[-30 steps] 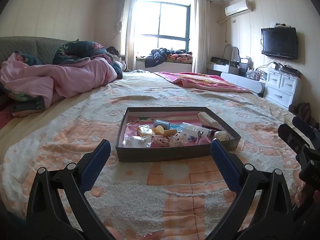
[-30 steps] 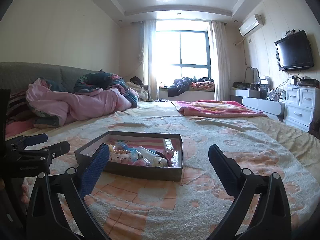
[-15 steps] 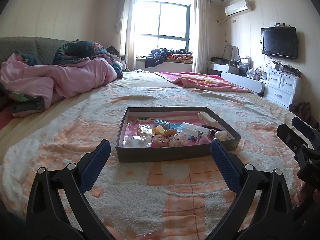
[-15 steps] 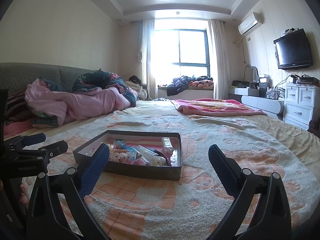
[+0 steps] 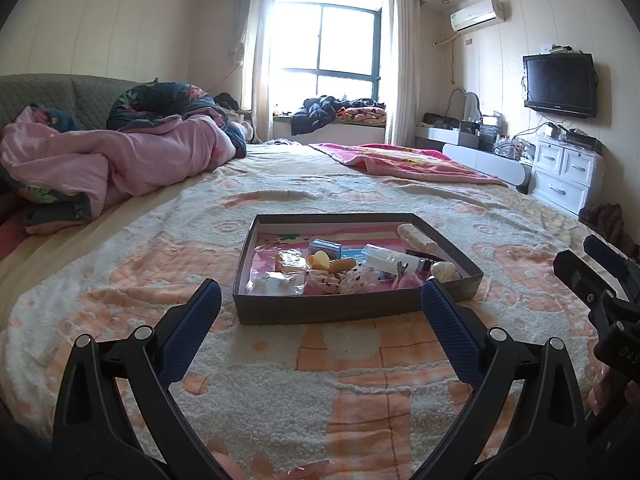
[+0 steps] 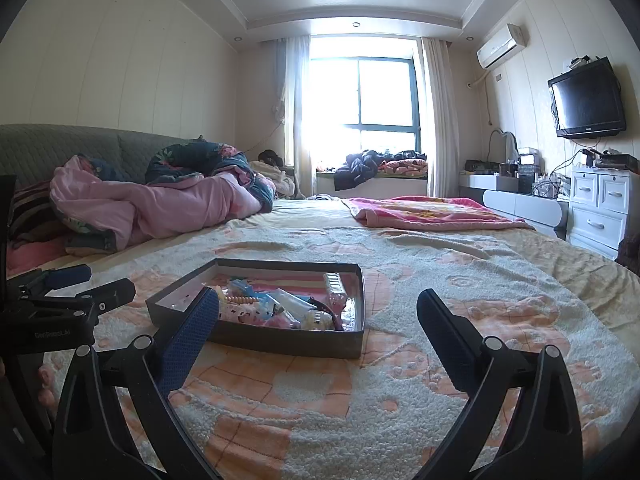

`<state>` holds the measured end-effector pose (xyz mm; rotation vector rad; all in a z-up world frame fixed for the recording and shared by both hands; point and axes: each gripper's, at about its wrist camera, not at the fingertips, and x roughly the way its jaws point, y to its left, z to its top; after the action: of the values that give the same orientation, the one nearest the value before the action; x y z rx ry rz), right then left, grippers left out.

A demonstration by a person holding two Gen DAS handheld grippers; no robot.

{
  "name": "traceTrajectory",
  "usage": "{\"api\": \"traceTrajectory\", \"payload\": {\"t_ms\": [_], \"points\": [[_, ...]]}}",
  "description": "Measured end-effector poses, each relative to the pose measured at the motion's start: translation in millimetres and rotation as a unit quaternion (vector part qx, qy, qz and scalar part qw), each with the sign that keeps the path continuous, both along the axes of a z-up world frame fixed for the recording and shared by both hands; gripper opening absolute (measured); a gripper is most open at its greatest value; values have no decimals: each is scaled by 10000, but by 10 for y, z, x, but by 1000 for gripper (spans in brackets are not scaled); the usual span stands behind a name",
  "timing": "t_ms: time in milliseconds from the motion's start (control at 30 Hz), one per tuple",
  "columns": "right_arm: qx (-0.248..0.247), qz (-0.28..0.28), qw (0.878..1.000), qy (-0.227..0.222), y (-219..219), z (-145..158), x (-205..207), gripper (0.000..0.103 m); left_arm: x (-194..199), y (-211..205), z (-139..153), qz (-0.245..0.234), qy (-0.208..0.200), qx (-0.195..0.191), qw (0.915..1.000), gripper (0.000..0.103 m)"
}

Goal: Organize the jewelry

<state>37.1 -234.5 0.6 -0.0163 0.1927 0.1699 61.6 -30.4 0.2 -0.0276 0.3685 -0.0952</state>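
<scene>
Shallow dark box [image 5: 352, 310] of jewelry bits [image 5: 340, 270] resting on the fleecy bedspread [image 5: 280, 392], mid-bed. Left gripper [image 5: 318, 322] hovering near the box's near wall, fingers spread wide, holding nothing. Right gripper [image 6: 316, 326] hovering to the right, likewise spread and empty. Pink quilt [image 5: 120, 164] heaped far left.

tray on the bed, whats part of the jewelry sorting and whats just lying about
For the job:
dark tray
small items in the tray
left gripper, open
right gripper, open

Lying about:
pink quilt
pink blanket
television
</scene>
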Motion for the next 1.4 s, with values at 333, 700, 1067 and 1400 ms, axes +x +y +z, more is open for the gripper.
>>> {"api": "traceTrajectory", "payload": {"t_ms": [333,700,1067,1400], "points": [[0,-7,10000,13,3,-1,2,96,5,6,-2,-1,5,-5,10000,92],[5,-7,10000,21,9,-17,-5,97,8,20,-8,-1,25,-7,10000,92],[13,-1,10000,30,8,-17,-2,97,7,33,-13,4,35,-6,10000,92],[9,-8,10000,30,6,-19,-3,97,9,55,-25,24,50,9,10000,92]]}}
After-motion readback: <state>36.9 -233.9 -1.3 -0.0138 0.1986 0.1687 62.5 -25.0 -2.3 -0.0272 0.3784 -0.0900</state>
